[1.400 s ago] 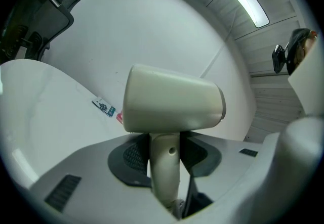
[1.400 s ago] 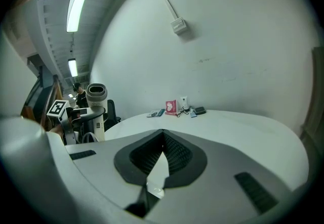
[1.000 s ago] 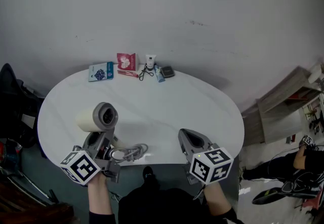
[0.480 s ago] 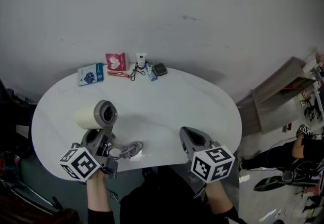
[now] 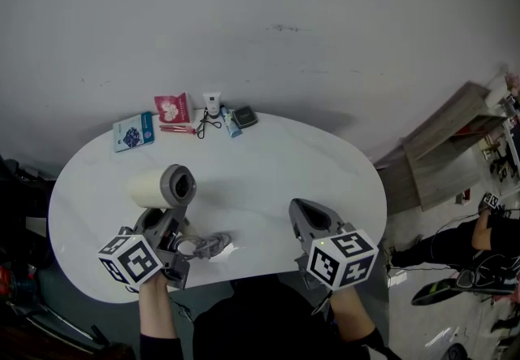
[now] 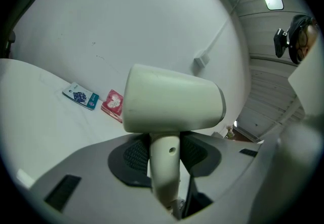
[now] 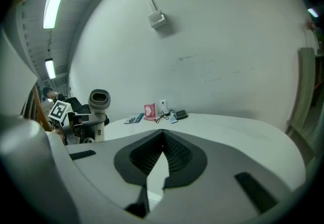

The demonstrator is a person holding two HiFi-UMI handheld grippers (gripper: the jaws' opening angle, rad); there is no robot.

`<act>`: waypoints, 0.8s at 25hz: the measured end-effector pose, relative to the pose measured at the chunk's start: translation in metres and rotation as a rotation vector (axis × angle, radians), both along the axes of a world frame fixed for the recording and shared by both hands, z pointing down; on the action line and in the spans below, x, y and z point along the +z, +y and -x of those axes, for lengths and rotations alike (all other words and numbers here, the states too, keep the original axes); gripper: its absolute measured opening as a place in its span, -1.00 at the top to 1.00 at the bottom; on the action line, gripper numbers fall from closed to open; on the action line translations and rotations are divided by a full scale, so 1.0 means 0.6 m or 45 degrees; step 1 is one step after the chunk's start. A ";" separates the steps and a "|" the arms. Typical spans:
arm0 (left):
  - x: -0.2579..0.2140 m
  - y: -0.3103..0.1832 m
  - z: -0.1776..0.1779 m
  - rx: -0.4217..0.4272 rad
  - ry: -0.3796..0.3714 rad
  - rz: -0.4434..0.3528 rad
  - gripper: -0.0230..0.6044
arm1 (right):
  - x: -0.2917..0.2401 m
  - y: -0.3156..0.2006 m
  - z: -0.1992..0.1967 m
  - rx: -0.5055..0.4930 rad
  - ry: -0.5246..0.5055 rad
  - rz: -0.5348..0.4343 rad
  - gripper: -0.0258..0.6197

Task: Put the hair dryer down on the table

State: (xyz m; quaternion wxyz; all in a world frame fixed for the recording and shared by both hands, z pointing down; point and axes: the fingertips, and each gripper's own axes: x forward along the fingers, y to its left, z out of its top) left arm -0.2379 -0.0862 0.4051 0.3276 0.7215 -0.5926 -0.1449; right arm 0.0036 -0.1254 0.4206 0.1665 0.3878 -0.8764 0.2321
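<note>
A cream hair dryer (image 5: 159, 188) with a grey nozzle stands upright over the left part of the white oval table (image 5: 268, 175). My left gripper (image 5: 166, 222) is shut on its handle (image 6: 164, 167), and the barrel (image 6: 172, 105) fills the left gripper view. Its grey cord (image 5: 205, 246) lies coiled on the table beside the gripper. My right gripper (image 5: 305, 216) hovers shut over the table's front right, with nothing between its pads (image 7: 174, 154). In the right gripper view, the hair dryer (image 7: 99, 100) shows at the far left.
Small items line the table's far edge: a blue packet (image 5: 132, 132), a red packet (image 5: 171, 107), a white tube (image 5: 212, 101) and a dark case (image 5: 244, 116). A wooden shelf (image 5: 447, 155) stands to the right of the table. A wall rises just behind.
The head view has drifted, so the table and its items sit further left and lower. Both grippers keep much the same places, and the hair dryer stays upright in the left one.
</note>
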 end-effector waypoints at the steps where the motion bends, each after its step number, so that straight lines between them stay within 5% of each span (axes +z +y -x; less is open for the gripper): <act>1: 0.003 -0.008 -0.005 0.018 -0.009 0.011 0.42 | 0.001 -0.006 -0.001 0.002 -0.001 0.003 0.92; 20: 0.070 -0.123 -0.067 0.212 -0.085 0.199 0.42 | 0.022 -0.099 -0.038 0.076 0.021 0.064 0.92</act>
